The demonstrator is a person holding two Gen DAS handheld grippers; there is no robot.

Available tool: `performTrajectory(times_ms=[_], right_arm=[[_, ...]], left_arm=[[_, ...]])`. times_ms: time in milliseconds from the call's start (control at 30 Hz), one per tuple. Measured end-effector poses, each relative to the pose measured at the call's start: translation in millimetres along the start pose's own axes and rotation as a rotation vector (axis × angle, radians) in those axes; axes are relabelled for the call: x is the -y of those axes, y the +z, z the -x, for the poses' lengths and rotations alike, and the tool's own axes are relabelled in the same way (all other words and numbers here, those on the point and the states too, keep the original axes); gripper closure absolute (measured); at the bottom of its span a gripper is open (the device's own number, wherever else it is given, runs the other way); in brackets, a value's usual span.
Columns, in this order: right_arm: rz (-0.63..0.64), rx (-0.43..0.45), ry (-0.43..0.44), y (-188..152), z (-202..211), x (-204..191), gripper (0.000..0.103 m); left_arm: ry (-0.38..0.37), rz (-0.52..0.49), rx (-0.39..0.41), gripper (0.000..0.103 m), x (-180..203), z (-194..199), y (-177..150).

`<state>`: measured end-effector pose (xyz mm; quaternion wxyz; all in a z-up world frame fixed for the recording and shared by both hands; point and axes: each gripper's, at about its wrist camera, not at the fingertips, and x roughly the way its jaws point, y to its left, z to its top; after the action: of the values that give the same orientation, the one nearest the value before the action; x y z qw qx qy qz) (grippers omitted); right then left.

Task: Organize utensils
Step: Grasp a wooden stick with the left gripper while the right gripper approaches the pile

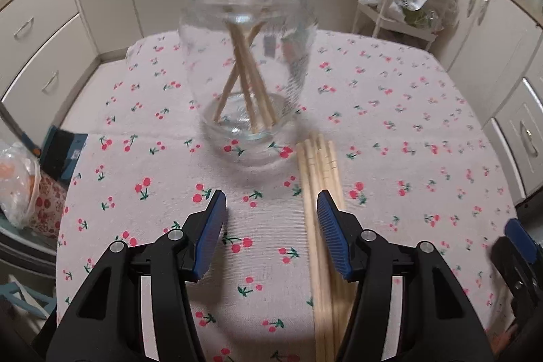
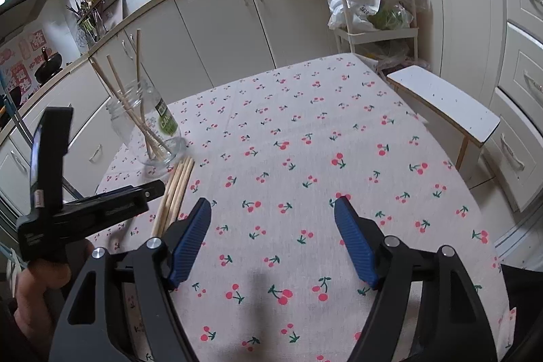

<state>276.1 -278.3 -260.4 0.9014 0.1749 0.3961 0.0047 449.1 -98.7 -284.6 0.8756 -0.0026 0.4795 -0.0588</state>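
Loose chopsticks [image 1: 320,192]: a bundle of pale wooden sticks is laid flat on the tablecloth, side by side and touching, just beside the jar's base. The long axis is seen running from the near table edge toward the jar, with the far tips almost at the glass.
Chopsticks in jar [image 1: 244,80]: several are stood tilted inside, crossed near the bottom, with their tops fanned out above the rim.
Glass jar [image 1: 246,56]: it is stood upright on the table; a green label [image 2: 166,121] is seen on its side.
Left gripper [image 1: 271,212]: the jaws are held moderately apart, nothing pressed between the pads; the right-hand pad is seen over the loose bundle.
Right gripper [image 2: 271,216]: the jaws are spread wide over bare cloth, nothing held, well apart from the bundle.
Surface: the table is covered by a pale tablecloth [image 2: 305,158] printed with red cherries.
Room: cream kitchen cabinets [image 2: 220,29] are seen around the table, with a white shelf trolley [image 2: 373,9] loaded with bags and a white stool [image 2: 444,104] beside it.
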Motion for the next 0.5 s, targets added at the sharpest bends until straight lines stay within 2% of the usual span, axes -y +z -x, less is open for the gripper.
performTrajectory(times_ms=[100,300,333,367,433,500], right_arm=[[-0.01,-0.009,0.002,-2,-2,2,0.029],[0.006,-0.03,0.009,-6,-6,-3,0.028],[0.014,-0.029,0.01,-6,-6,-5,0.028],[0.021,-0.03,0.01,-6,-6,-7,0.028],[0.04,-0.037,0.01,-7,-7,-11,0.028],[0.059,-0.048,0.008,-6,-10,-15,0.028]], left_arm=[[0.007,0.024,0.006,0.051,-4,-3,-2],[0.066,-0.022,0.014,0.054,6,-9,4],[0.064,-0.021,0.015,0.066,7,-9,5],[0.06,-0.024,0.015,0.087,8,-9,7],[0.034,-0.029,-0.003,0.097,7,-8,8],[0.027,-0.02,-0.008,0.098,2,-5,5]])
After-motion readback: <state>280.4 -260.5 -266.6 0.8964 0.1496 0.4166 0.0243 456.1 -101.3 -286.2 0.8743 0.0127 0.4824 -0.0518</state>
